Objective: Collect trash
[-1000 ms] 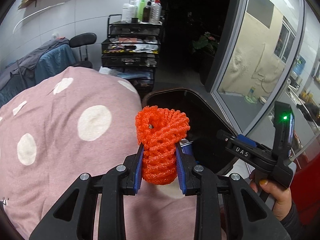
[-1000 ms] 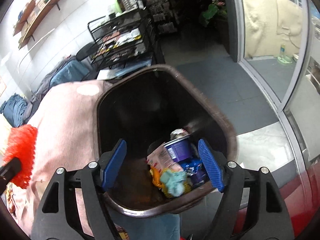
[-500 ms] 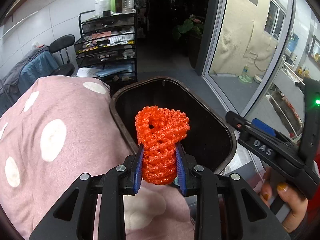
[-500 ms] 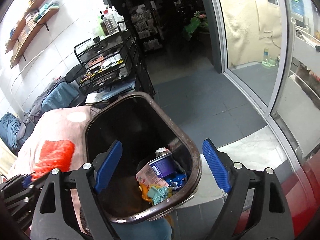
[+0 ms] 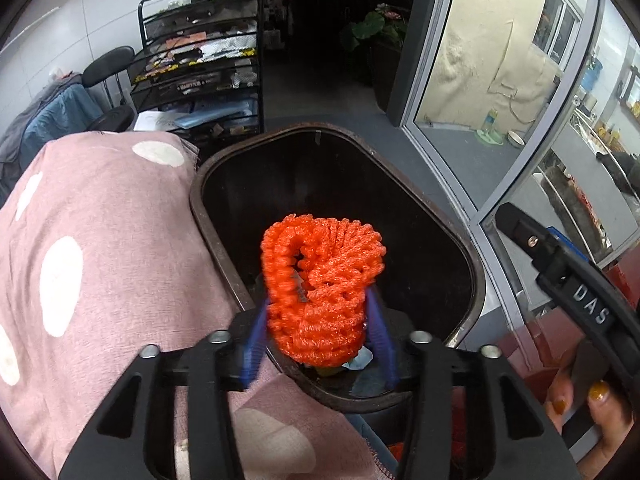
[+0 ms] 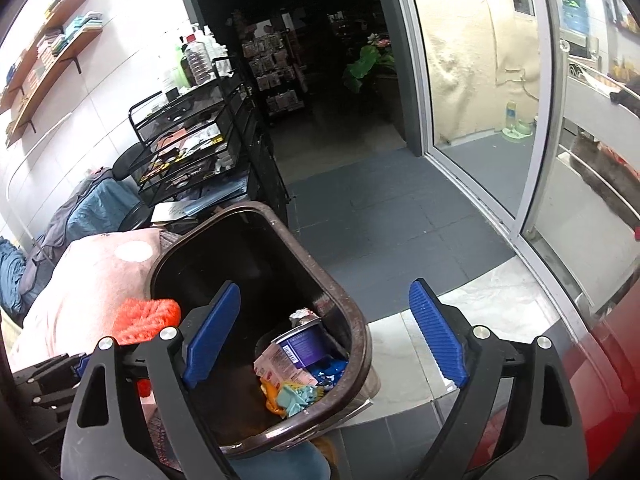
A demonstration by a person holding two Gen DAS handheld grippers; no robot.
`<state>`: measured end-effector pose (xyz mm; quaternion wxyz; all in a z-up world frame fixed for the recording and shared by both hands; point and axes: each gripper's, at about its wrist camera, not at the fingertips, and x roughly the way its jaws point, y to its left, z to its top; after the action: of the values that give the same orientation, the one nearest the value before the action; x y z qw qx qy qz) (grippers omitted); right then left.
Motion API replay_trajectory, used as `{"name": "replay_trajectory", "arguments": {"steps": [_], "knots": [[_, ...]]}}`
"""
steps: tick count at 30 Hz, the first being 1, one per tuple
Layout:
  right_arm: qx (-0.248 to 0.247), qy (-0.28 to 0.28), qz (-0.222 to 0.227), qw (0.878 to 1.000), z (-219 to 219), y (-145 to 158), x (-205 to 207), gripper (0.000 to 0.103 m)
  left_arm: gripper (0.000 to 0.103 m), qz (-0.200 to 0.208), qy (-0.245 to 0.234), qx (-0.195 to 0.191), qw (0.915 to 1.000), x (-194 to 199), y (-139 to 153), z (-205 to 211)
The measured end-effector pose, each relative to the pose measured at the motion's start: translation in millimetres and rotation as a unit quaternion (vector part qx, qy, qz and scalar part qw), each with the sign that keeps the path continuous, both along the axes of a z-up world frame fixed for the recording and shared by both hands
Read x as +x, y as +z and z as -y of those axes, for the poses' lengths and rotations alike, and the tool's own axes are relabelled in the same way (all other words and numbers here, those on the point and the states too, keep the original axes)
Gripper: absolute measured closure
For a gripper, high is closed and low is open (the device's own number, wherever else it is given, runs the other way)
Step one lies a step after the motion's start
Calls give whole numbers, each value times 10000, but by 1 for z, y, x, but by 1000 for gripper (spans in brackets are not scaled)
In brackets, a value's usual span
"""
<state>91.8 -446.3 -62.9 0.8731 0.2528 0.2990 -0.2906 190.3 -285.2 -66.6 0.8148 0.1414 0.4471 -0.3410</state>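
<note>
Left wrist view: left gripper (image 5: 316,330) jaws have just been opening, orange net (image 5: 320,288) loose between them above the bin (image 5: 474,280). Right gripper (image 6: 326,336) is spread wide, empty, over the bin.

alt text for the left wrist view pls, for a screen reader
An orange foam net sits between the left gripper's blue pads, whose jaws have just been opening, right above an open dark trash bin. A pink dotted cloth lies left; the right gripper shows at right.
</note>
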Motion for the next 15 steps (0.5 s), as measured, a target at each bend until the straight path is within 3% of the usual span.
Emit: {"name": "replay_trajectory", "arguments": {"steps": [4, 15], "knots": [[2, -44, -9, 10000, 1, 0, 0, 15, 30, -14, 9, 4, 10000, 1, -3, -1], [-31, -129, -62, 9999, 3, -2, -4, 9, 15, 81, -76, -93, 9999, -2, 0, -4]]}}
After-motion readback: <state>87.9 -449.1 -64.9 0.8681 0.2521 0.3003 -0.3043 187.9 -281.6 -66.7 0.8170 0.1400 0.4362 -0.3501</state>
